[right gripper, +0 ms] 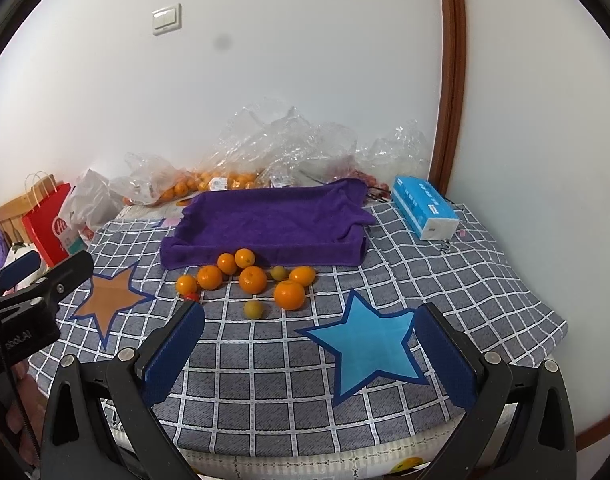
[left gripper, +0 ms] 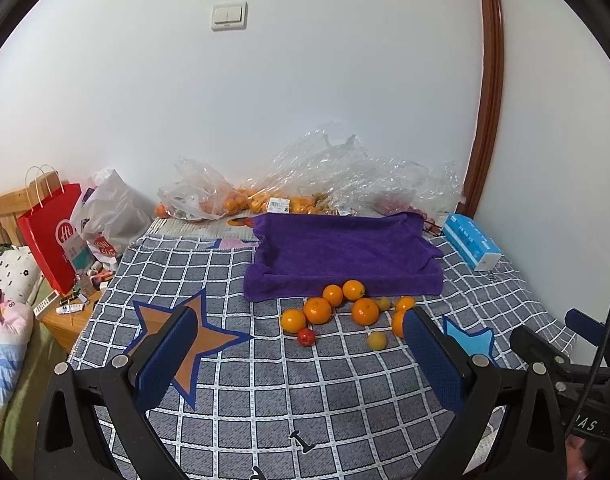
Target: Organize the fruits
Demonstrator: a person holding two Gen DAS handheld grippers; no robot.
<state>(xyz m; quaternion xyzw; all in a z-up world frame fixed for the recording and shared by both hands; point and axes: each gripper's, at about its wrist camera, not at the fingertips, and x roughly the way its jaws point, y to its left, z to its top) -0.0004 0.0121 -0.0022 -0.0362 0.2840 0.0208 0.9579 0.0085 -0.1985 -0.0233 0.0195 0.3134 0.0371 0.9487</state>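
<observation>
Seven oranges [right gripper: 253,279] lie loose on the checked cloth [right gripper: 485,280], bunched just in front of the purple tray [right gripper: 265,220]. With them are two small yellowish fruits, one [right gripper: 278,272] tucked among the oranges and one [right gripper: 253,309] a little nearer, and one small red fruit [left gripper: 306,337] at the near left of the bunch. The tray, draped in a purple towel, holds nothing. Behind it, against the wall, crumpled clear bags [left gripper: 209,196] hold more oranges; I cannot count those. A blue tissue box [right gripper: 423,210] sits to the tray's right. Two stars are sewn on the cloth, an orange star [left gripper: 185,344] and a blue star [right gripper: 369,344]. A red bag [left gripper: 51,240] and a white bag [left gripper: 113,216] stand off the cloth's left edge.

Both tools hover over the near cloth, well short of the fruit. The left gripper [left gripper: 301,346] has its jaws spread wide with nothing between them, and so has the right gripper [right gripper: 309,346].
</observation>
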